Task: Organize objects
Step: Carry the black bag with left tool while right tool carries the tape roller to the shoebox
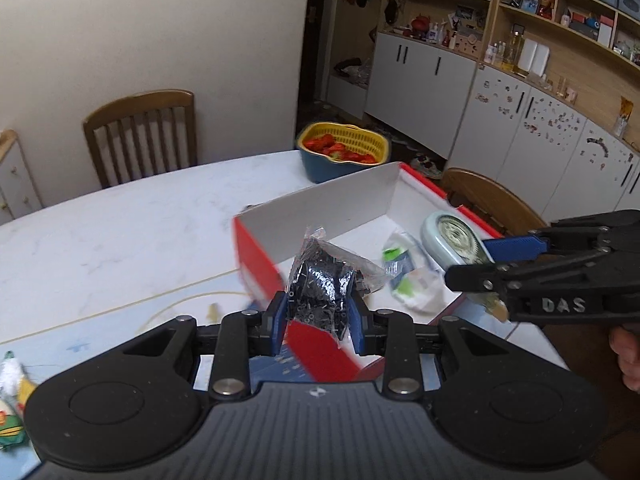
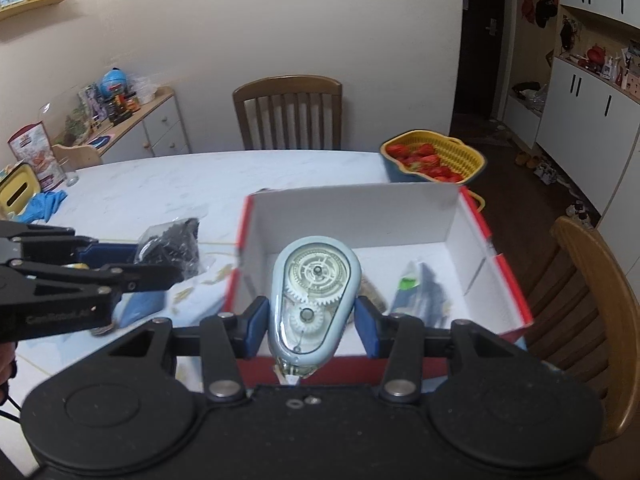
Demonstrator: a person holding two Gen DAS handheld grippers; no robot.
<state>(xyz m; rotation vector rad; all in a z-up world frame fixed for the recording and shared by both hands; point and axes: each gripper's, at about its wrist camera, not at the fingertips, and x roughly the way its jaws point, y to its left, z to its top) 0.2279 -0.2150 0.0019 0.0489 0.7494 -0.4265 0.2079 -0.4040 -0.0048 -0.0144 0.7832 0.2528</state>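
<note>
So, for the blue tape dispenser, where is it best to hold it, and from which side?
Grip the dispenser across its narrow lower body, from the tail end, pads on the two flat sides. The right gripper holds it this way now: the waist is slimmer than the rounded head, so the pads probably sit firmly there. The box lies ahead.

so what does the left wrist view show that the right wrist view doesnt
Only the left wrist view: the left claw head-on, shut on a clear bag of small black parts, and long white cupboards under open shelves.

Only the right wrist view: the right claw head-on, gripping a pale blue tape dispenser, plus a side cabinet and a blue cloth.

Both: the red and white box, the yellow basket and the table.
</note>
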